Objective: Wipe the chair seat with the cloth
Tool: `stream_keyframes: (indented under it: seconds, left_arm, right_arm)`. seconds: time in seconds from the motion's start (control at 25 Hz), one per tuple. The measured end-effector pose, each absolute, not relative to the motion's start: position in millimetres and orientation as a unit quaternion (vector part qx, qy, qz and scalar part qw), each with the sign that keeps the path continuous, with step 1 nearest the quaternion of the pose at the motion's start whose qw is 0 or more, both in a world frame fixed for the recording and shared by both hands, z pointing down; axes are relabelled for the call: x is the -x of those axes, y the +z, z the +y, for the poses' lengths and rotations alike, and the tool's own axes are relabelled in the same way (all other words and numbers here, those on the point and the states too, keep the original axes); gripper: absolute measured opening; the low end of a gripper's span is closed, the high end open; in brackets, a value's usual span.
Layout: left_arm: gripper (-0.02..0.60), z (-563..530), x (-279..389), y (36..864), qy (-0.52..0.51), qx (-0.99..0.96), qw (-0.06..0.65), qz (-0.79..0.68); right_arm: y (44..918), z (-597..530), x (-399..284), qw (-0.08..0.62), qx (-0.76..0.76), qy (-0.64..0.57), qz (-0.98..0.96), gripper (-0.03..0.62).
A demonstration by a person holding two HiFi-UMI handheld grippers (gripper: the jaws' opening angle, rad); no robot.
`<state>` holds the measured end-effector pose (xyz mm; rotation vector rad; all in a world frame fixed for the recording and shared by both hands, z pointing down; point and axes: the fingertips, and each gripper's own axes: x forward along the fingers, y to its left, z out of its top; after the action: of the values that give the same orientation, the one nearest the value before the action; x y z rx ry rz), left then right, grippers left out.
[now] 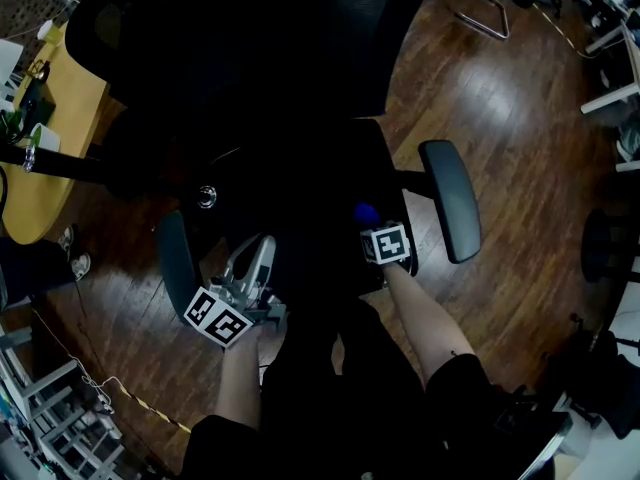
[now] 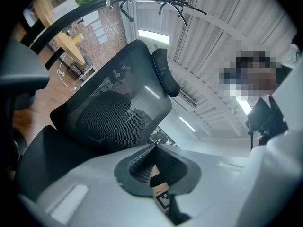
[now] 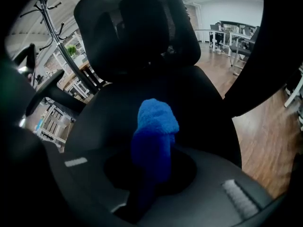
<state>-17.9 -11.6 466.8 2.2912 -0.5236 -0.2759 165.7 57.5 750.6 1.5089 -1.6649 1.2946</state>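
Table [image 1: 55, 108]: upper left of the head view, beside the chair.

Left armrest [image 1: 173, 258]: left of centre, over the wood floor [image 1: 520, 118].

Left gripper [image 1: 256, 260]: lower left of centre, just right of the left armrest, at the front left edge of the seat [image 1: 300, 188]. In the left gripper view its jaws meet at the tips with nothing between them. They point up at the mesh backrest [image 2: 113, 112] and headrest [image 2: 165, 72].

Cloth [image 3: 154, 136]: blue, at centre of the right gripper view, clamped between the jaws. Its free end projects beyond them toward the seat. In the head view it lies over the right part of the seat, just right of centre. Contact with the seat cannot be confirmed.

Right gripper [image 1: 378, 230]: clenched on the cloth, just left of the right armrest [image 1: 452, 198].
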Motion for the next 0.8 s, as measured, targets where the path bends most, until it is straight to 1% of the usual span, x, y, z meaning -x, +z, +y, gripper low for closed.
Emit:
stream_keyframes:
  seconds: [0.12, 0.24, 0.44, 0.68, 0.8]
  left_arm:
    - [-0.008, -13, 20, 461, -0.116, -0.895, 0.376, -0.209]
    - [-0.008, -16, 31, 457, -0.121, -0.894, 0.372, -0.219]
    - [-0.008, -19, 53, 446, -0.135, -0.888, 0.362, -0.251]
    - [-0.008, -20, 84, 440, -0.141, -0.88, 0.347, -0.293]
    - [-0.008, -21, 94, 443, -0.148, -0.877, 0.347, -0.299]
  right_arm:
    - [746, 57, -166, 0.265, -0.567, 0.488, -0.609, 0.04]
    - [741, 44, -143, 0.257, -0.557, 0.481, -0.626, 0.04]
    - [730, 12, -58, 0.251, -0.492, 0.473, -0.687, 0.04]
    - [725, 15, 60, 0.262, -0.395, 0.49, -0.731, 0.04]
    - [739, 32, 91, 0.284, -0.377, 0.495, -0.73, 0.04]
